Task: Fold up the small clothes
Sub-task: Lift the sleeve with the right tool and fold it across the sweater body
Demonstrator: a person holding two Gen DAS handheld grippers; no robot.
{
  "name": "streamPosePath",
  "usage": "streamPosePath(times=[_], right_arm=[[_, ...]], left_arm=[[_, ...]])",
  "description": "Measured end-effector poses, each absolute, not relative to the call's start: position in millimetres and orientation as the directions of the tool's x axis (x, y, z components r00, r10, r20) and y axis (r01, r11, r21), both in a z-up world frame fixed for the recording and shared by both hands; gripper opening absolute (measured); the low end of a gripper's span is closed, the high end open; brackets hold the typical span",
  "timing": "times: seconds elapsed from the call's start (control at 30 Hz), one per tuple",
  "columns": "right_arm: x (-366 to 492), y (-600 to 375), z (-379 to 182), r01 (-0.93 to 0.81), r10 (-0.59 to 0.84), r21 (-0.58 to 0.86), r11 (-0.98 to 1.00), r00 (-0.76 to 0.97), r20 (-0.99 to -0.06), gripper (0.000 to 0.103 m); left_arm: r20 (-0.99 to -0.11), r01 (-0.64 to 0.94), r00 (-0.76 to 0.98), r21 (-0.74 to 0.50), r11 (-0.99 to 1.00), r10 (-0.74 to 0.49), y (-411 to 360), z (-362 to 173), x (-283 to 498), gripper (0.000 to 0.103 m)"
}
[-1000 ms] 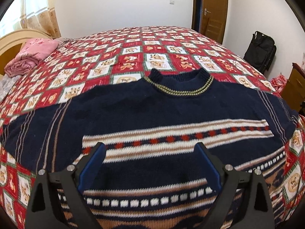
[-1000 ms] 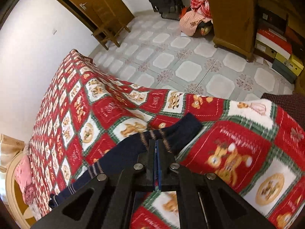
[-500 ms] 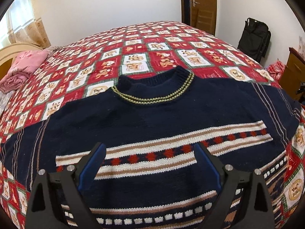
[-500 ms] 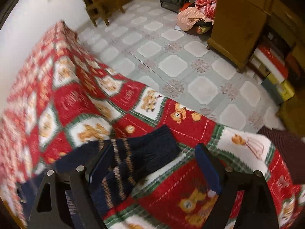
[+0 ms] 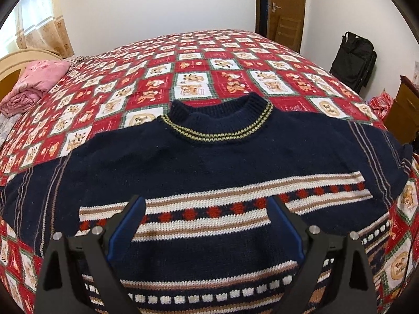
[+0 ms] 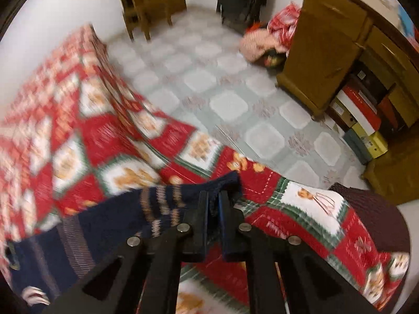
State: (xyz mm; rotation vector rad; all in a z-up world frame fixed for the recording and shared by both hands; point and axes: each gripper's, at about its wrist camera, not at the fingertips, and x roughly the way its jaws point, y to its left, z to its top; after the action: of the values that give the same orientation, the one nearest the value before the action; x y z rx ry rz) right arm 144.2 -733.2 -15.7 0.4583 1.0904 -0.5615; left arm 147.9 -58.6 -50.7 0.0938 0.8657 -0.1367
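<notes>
Navy sweater (image 5: 209,162) spread front-up on the bed (image 5: 199,60), its cuff pinched by one gripper.

The sweater is dark navy knit with a ribbed round collar edged in two thin yellow lines, tan and white bands with red diamonds across the chest, and a row of white squares lower down (sleeves stretched out to both sides, thin pale stripes near the shoulders). It lies flat on the bed's red-and-white bear quilt. The left gripper (image 5: 207,225) hovers over the sweater's chest, jaws wide apart, holding nothing. The right gripper (image 6: 213,204) is clamped nearly closed on the sleeve cuff (image 6: 225,183) near the quilt's edge; that view is motion-blurred.
</notes>
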Motion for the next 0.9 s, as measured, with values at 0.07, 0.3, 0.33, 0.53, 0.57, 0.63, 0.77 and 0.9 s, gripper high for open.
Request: streamPosePath(times=[0.07,0.3,0.33,0.53,0.57,0.63,0.77,0.9], right_arm=[[137,-715,7,0.61,-0.172,0.149,0.779,0.435,-0.884,0.007],[145,-560,92,0.316,-0.008,0.273,0.909,0.667,-0.745,0.007],[146,-533,100,0.266,0.02,0.274,0.924,0.682,-0.731,0.007],[174,-323,134,-0.184,0.356,0.324,0.928,0.693,-0.627,0.007],[176,-292,131,-0.241,0.403,0.333,0.912,0.677,-0.615,0.007],[181,-223,115,-0.35,0.488,0.341,0.873,0.629,-0.605,0.007],[195,-118,51,-0.451,0.62,0.431,0.782,0.482,-0.619,0.008],[203,-74,-33,-0.418,0.707,0.575,0.703,0.328,-0.626,0.009]], left_arm=[[-0.759,0.162,0.645,0.018,0.987,-0.092,-56,-48,145,0.096],[-0.727,0.151,0.676,-0.026,0.988,-0.122,-31,-37,135,0.096],[-0.72,0.149,0.683,-0.028,0.988,-0.123,-25,-36,133,0.096],[-0.685,0.099,0.721,-0.049,0.994,-0.105,16,-24,120,0.096],[-0.674,0.077,0.733,-0.044,0.996,-0.086,27,-21,117,0.096],[-0.663,0.043,0.747,-0.032,0.999,-0.053,43,-19,114,0.096],[-0.653,-0.042,0.757,-0.031,0.999,0.011,81,-18,107,0.096],[-0.664,-0.082,0.746,-0.015,0.996,0.052,111,-24,103,0.096]])
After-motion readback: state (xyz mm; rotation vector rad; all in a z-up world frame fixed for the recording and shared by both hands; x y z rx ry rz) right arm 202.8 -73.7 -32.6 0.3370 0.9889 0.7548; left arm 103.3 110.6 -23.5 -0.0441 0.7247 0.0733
